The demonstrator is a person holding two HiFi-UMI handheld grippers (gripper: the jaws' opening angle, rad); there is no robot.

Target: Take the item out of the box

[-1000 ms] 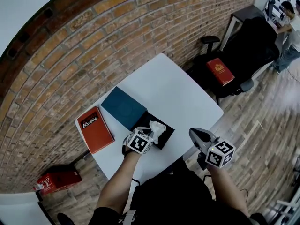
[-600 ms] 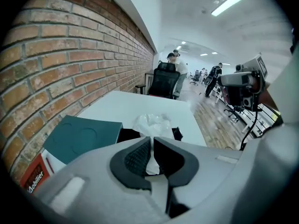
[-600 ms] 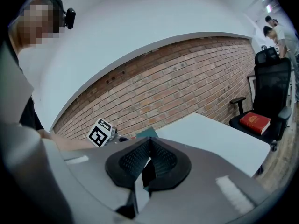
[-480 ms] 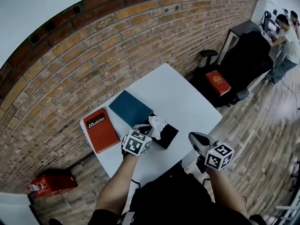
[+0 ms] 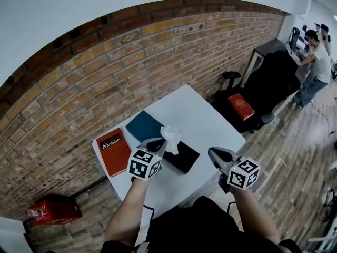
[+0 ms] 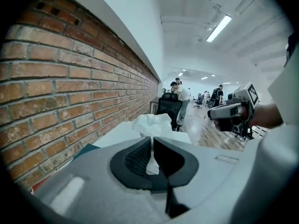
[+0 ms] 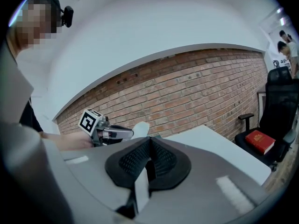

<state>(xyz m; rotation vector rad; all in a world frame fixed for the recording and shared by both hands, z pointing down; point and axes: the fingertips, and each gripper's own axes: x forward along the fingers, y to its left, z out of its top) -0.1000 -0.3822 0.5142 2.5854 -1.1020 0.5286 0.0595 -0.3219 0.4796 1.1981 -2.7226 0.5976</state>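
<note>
Head view, with both gripper views: a person stands at a white tabletop [image 5: 206, 119] set against a brick wall [image 5: 131, 70], one tool in each hand. The left tool [image 5: 159, 144] is clenched on a piece of white crumpled paper [image 5: 171, 135]; in the left gripper view its black ribbed pads pinch the lower part of the paper [image 6: 152, 124], whose bunched top stands above the jaw tips. The paper hangs in the air above the near-left part of an open black box [image 5: 185, 158] – clear of the box rim, as far as the head view shows. The box rests on the tabletop near its front edge. Just behind the box lies a flat teal lid [image 5: 142, 126], and to its left, near the tabletop's left edge, a red book [image 5: 113, 152] with white lettering on its cover. The right tool [image 5: 215, 153] is held at the right of the box, apart from it, over the tabletop's front corner; in the right gripper view its jaws [image 7: 149, 150] are pressed together with nothing between them, and the left tool with the paper shows beyond them. Background: a black office chair [image 5: 266, 91] bearing a second red book [image 5: 240, 106], a red case [image 5: 50, 211] on the wooden floor beside the wall, and people [image 5: 316, 57] at a desk far right.
</note>
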